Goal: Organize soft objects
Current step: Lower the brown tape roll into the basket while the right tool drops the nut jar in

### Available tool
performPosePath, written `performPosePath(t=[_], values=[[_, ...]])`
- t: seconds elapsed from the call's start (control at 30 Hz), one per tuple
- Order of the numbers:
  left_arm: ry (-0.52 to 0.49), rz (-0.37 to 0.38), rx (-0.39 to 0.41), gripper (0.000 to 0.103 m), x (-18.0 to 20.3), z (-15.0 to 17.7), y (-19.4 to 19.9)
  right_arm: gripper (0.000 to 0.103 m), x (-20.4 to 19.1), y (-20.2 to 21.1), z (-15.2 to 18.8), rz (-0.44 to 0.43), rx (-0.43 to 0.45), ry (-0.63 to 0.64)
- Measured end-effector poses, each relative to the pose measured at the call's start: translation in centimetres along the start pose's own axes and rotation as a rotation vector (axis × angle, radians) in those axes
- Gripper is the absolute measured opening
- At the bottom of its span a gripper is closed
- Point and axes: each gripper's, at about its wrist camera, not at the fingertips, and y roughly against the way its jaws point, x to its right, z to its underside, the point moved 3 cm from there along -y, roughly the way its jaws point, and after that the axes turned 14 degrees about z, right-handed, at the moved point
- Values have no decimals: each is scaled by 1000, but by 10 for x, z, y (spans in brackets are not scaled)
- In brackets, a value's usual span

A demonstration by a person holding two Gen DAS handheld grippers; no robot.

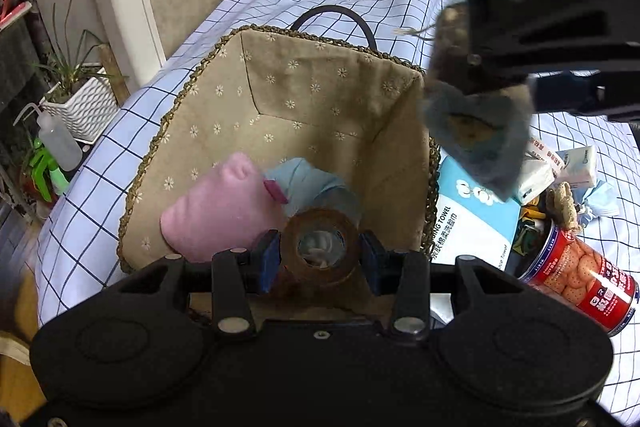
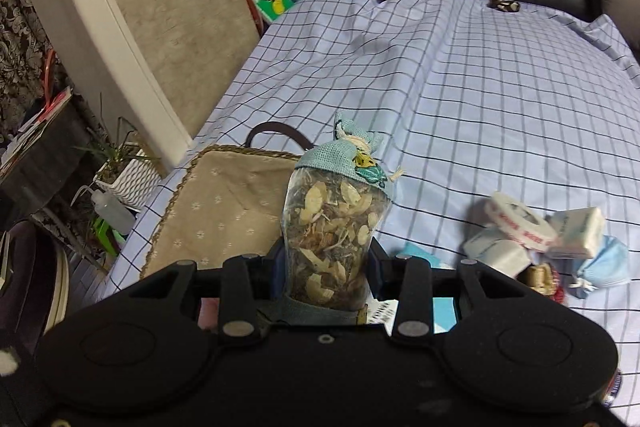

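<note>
Tape roll sits pinched in the left claw, hanging just above the lined basket that already holds a pink soft toy and blue cloth. Beyond, the right claw grips a herb sachet near the basket's rim, over the checked bed sheet. Judging by this, the carry is under way; next, each claw must clear the rim and release inside.

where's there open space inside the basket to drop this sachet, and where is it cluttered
Free: the basket floor toward its far wall, beyond the pink soft item and blue cloth. Crowded: the near corner holding those two, and the checked sheet right of the basket, around tissue packs.
</note>
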Motion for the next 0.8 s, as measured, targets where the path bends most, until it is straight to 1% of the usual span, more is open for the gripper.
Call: performPosePath(t=[0.17,0.33,0.43,0.5,0.53,0.57,0.6,0.7,0.8], values=[[10,-13,-3,42,-3,1,-2,39,-10,-8,-3,-15,2,-6],[22,-43,-10,42,-10,0,-7,39,-16,-19,-6,-3,7,8],[27,-47,-9,43,-12,-2,-9,39,-19,-23,-6,4,10,22],[18,-63,-3,56,-10,-2,-9,43,-20,-24,-6,16,21,31],[11,-64,-3,60,-9,-2,-10,58,-19,-24,-7,27,32,29],[6,-62,0,65,-8,-2,-10,67,-18,-22,-8,33,44,26],[-2,-67,6,67,-6,-1,-9,65,-16,-21,-8,36,54,26],[-38,-109,27,68,-2,0,-6,65,-9,-18,-10,43,62,18],[-36,-113,25,69,-3,0,-5,65,-1,-18,-9,59,54,11]])
